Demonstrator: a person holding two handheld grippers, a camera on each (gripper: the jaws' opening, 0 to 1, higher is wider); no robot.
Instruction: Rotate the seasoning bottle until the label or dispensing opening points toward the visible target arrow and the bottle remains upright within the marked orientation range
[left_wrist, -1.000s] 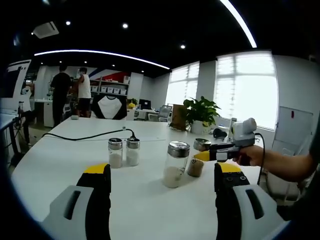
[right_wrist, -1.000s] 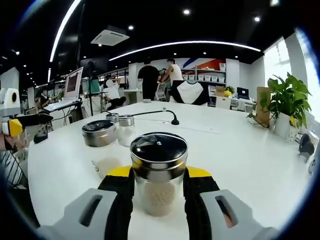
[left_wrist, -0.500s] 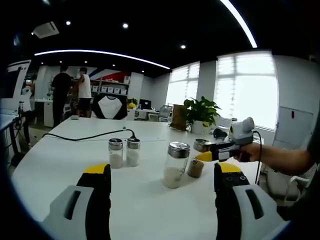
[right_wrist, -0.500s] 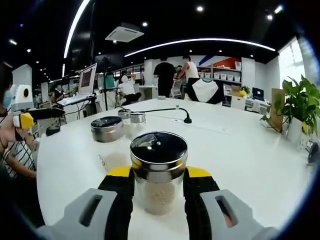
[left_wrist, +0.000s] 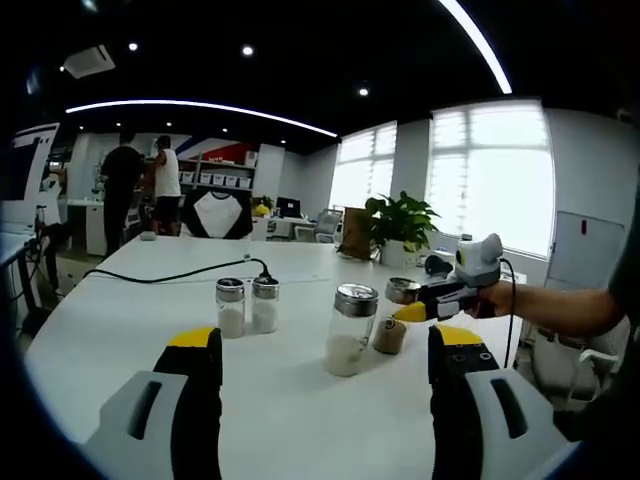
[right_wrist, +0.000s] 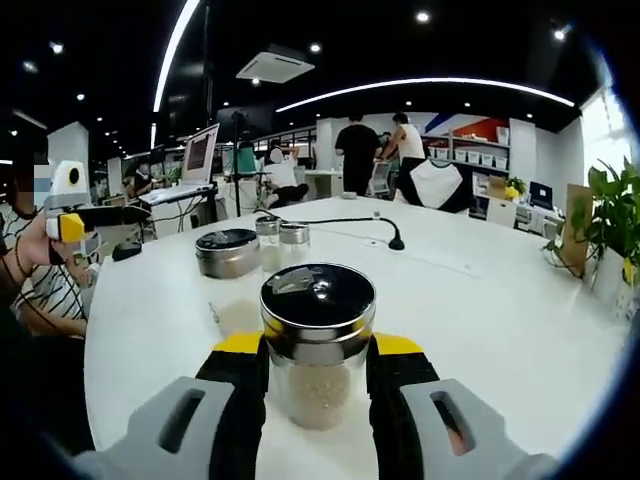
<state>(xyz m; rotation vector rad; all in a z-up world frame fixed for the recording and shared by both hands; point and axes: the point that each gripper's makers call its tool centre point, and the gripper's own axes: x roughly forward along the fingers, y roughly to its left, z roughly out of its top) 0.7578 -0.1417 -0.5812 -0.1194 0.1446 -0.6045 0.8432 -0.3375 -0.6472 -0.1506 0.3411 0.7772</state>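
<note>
Now the right tool (right_wrist: 318, 385) stays clamped on the seasoning bottle (right_wrist: 318, 340), upright on the white surface (right_wrist: 480, 300). The room has swung, so the bottle is turning. The left tool (left_wrist: 325, 400) waits, wide apart.

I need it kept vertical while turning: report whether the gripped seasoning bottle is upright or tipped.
Upright. The seasoning bottle stands with its metal lid on top, clamped by the right hand-held gripper, base on the white table.

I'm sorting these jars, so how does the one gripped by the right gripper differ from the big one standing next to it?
The gripped jar sits between the right gripper fingers; the tall jar stands free on the white table. In the left gripper view the gripped jar is shorter, with darker contents than the tall jar's pale fill. Both are clear glass with metal lids.
</note>
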